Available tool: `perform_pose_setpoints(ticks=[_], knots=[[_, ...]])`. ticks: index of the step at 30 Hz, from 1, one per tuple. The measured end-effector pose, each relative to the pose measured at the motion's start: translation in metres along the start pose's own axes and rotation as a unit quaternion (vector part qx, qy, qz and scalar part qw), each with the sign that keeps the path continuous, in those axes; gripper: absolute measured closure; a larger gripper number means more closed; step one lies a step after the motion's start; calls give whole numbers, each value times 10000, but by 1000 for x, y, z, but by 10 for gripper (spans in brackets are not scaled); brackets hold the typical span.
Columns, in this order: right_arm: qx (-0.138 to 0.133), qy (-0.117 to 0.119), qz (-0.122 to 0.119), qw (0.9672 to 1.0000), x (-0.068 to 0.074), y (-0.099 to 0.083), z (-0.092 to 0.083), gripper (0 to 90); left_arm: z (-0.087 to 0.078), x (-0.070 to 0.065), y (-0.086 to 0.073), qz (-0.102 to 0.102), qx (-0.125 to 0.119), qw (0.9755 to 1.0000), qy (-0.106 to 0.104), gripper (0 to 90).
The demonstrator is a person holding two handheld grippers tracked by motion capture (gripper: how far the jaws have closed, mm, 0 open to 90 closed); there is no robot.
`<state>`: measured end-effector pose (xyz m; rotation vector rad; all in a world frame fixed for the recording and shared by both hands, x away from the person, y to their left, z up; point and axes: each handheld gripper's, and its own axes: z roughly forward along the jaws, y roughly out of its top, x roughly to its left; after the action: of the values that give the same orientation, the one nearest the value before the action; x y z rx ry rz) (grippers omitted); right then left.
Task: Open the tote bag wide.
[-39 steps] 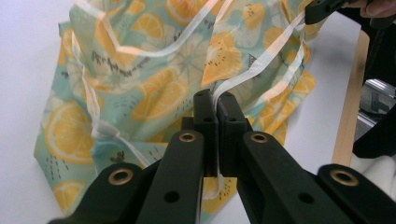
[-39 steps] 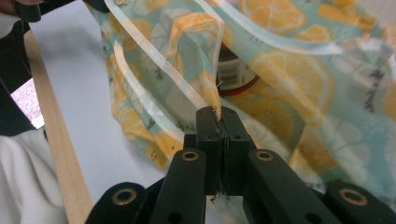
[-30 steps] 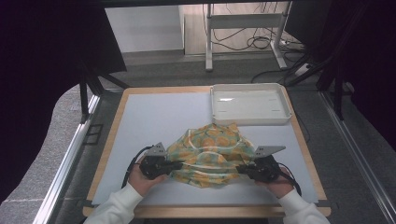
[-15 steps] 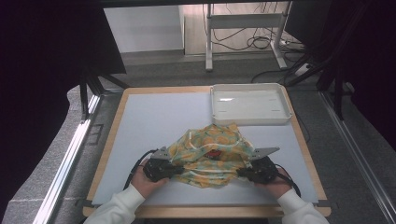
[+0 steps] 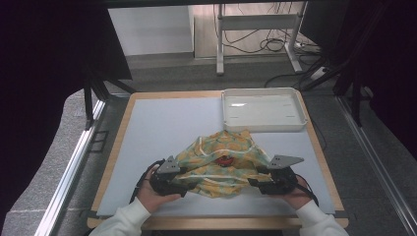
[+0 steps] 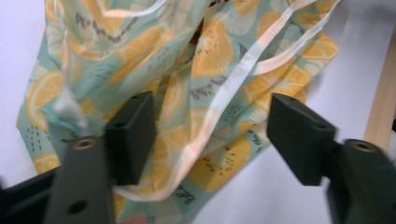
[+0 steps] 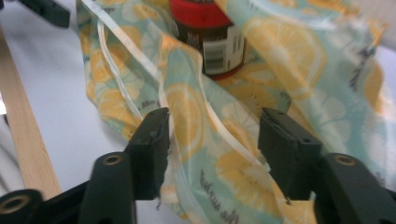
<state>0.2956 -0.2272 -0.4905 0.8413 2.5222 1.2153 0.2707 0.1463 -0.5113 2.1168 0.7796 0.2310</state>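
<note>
- The bag [image 5: 219, 164] lies crumpled on the grey mat [image 5: 162, 128], near the front edge of the table — a lemon-print cloth with pale drawstring tape running across it.
- Left gripper [image 5: 183, 187] sits at the bag's left end, held low in the person's left hand [image 5: 152, 191]; its jaws have just been opening and now stand spread wide.
- In the left gripper view the cloth [image 6: 187, 93] lies between and under the jaws, brushing the left jaw, and the right jaw stands clear of it — no pinch.
- Right gripper [image 5: 253, 183] is at the bag's right end, in the right hand [image 5: 295, 191]; its jaws have just been opening too, and they are parted.
- In the right gripper view a fold of cloth and the tape [image 7: 140, 60] run up between the jaws, loose, with neither pad pressing on it.
- A red-capped jar [image 7: 210, 32] with a dark label peeks from the bag's mouth.
- The white tray [image 5: 263, 123] sits at the far right of the mat, well apart from the bag.
</note>
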Motion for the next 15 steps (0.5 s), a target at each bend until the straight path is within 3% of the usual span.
perform_pose_setpoints(ticks=[5, 15], knots=[[-245, -61, 61, 9997, -1, 2, -9, 358, -12, -2, 3, -93, -302, 9995, -30, 237], [-414, -171, 244, 9987, -8, 7, -14, 338, -37, 18, 12, -506, -702, 9962, 29, 235]])
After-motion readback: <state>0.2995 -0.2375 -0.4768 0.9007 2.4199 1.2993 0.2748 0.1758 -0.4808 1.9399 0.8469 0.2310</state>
